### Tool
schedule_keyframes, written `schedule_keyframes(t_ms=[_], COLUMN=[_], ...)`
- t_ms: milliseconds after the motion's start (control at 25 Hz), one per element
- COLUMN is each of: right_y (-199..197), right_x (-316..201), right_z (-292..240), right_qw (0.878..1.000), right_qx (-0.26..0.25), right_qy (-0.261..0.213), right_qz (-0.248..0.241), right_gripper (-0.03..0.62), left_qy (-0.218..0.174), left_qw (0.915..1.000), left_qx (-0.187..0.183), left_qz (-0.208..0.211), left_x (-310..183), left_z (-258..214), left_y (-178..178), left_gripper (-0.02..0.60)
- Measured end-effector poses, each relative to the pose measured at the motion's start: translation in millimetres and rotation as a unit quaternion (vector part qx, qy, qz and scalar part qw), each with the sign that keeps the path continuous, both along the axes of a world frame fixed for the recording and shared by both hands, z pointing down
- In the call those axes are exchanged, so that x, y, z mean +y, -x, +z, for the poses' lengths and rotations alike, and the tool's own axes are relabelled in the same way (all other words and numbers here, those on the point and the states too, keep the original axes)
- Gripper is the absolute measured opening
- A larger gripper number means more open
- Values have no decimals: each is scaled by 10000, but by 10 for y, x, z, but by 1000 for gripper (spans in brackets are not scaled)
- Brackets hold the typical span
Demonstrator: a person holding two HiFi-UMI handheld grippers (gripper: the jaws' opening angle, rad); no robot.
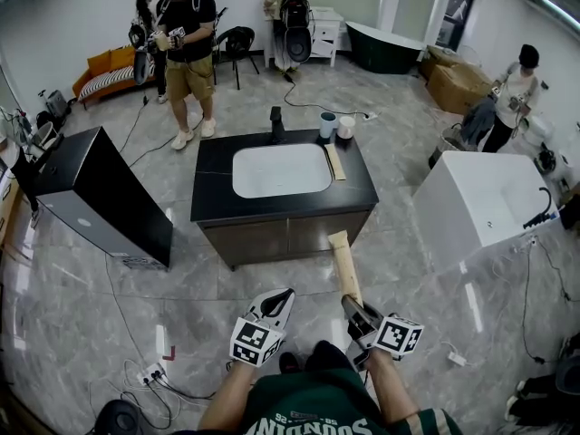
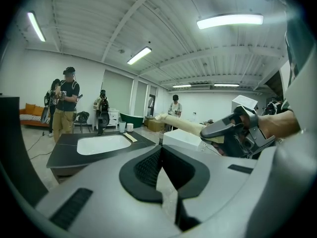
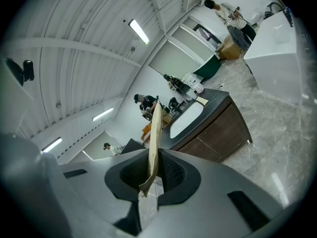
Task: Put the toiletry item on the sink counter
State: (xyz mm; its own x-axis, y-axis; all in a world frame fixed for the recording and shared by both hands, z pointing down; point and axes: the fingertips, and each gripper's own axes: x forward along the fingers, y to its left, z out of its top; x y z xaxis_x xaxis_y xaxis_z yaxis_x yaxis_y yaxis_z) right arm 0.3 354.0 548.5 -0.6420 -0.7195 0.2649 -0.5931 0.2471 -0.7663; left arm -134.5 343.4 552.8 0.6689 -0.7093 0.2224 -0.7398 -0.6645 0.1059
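Faces a black sink counter (image 1: pixel 213 188) with a white basin (image 1: pixel 281 170) sunk in its top, well ahead across the marble floor (image 1: pixel 109 288). Nearer, shows the left gripper (image 1: pixel 281 297) with jaws pressed together on nothing, beside the right gripper (image 1: pixel 350 303) clamped on the near end of a long beige toiletry item (image 1: pixel 344 263), raised in the air, short of the counter front. Leaves a similar beige strip (image 1: pixel 335 162) lying right of the basin, near two cups (image 1: pixel 327 125)
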Motion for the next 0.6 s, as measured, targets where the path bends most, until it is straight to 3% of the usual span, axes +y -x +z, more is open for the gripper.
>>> schedule_keyframes(t_ms=[320,600], right_y=[-28,-185], right_x=[-120,-652], right_z=[39,139], right_qw=[9998,9994], right_qx=[-137,-282], right_qy=[61,143], right_qz=[104,142], right_gripper=[60,60], left_qy=[-3,-22], left_qw=[9999,9998], left_qx=[36,-71], left_qz=[100,161], left_x=[-193,-766], left_z=[0,59], left_y=[-43,-225], left_gripper=[11,11])
